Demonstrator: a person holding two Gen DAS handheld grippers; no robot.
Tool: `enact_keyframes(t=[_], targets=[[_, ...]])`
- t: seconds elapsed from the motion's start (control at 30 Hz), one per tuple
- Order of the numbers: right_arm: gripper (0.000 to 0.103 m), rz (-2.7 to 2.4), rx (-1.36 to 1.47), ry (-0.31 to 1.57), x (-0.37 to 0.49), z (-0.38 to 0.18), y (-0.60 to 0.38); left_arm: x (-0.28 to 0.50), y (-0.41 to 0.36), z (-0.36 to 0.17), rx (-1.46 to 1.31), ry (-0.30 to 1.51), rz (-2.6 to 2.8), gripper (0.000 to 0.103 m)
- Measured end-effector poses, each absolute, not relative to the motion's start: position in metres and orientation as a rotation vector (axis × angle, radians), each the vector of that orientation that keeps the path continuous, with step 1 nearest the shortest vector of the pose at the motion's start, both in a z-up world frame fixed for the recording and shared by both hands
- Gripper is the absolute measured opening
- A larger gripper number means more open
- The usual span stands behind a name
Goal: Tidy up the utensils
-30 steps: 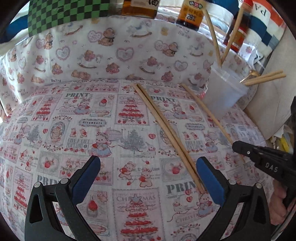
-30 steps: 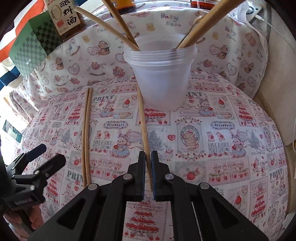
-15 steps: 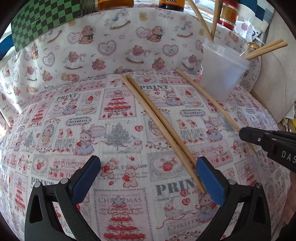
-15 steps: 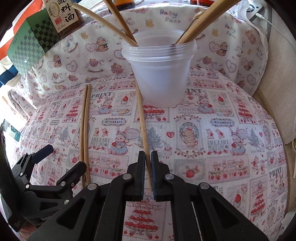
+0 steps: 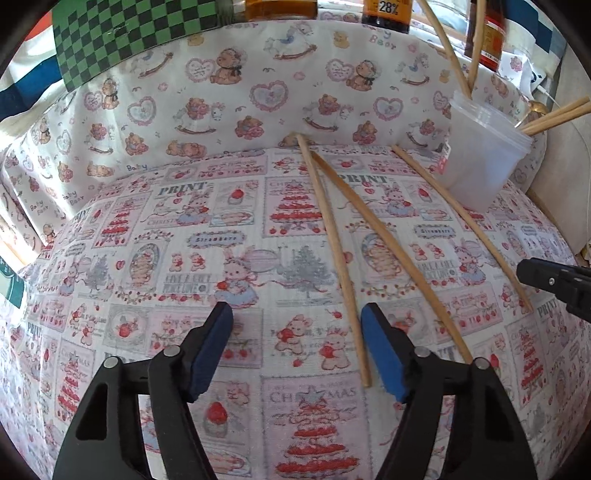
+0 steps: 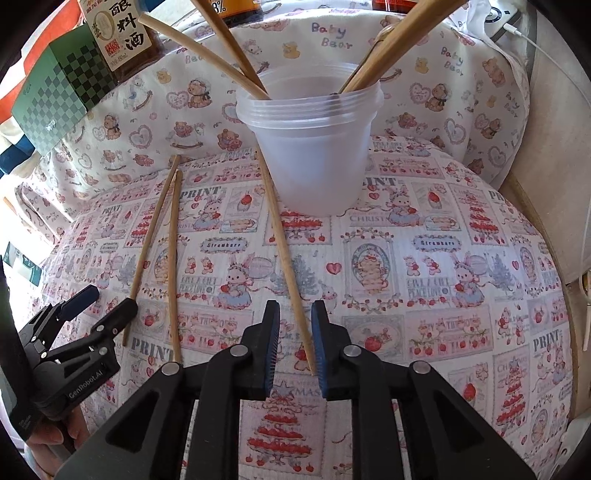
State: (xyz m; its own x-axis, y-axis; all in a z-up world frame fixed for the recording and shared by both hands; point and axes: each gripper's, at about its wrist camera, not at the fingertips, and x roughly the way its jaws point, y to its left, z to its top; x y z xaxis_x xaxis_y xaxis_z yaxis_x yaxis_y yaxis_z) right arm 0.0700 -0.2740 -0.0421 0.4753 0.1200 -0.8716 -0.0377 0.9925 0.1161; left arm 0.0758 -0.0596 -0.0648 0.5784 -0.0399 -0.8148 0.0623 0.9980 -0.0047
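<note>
Three wooden chopsticks lie on the printed cloth [image 5: 147, 258]. In the left wrist view my left gripper [image 5: 297, 332] has its jaws closing around the leftmost chopstick [image 5: 332, 236], which lies against the right blue pad [image 5: 380, 350]; the left pad stands apart. A second chopstick [image 5: 391, 243] passes outside that pad. In the right wrist view my right gripper [image 6: 295, 332] has its jaws opening, with the third chopstick [image 6: 284, 254] loose between them. Its far end reaches the translucent plastic cup [image 6: 314, 147], which holds several chopsticks.
Bottles [image 6: 122, 33] and a green checked box [image 6: 62, 96] stand behind the raised teddy-print cloth at the back. A pale wall edge [image 6: 546, 184] borders the right side. A hand [image 6: 48, 435] holds the left gripper [image 6: 107, 301]. The right gripper's tip [image 5: 535, 271] shows at the right edge.
The left jaws have narrowed and the two paired chopsticks have spread apart. The right jaws, shut on the third chopstick before, have parted from it.
</note>
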Motion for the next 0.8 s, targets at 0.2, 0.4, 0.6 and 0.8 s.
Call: enact_keyframes(t=[0.2,0.4,0.6,0.8], targets=[[0.019,0.094,0.102,1.071,0.069,-0.040,-0.277,0.075,-0.045,-0.064,0.014,0.929,-0.043,0.046],[0.019,0.095,0.102,1.074,0.069,-0.039,-0.277,0.070,-0.040,-0.057,-0.046,0.953,-0.107,0.005],[0.019,0.096,0.101,1.053,0.066,-0.032,-0.278,0.044,-0.030,-0.017,-0.101,0.764,-0.094,0.004],[0.025,0.044,0.045,1.072,0.068,-0.036,-0.272,0.015,-0.007,0.023,-0.156,0.509,-0.005,0.004]])
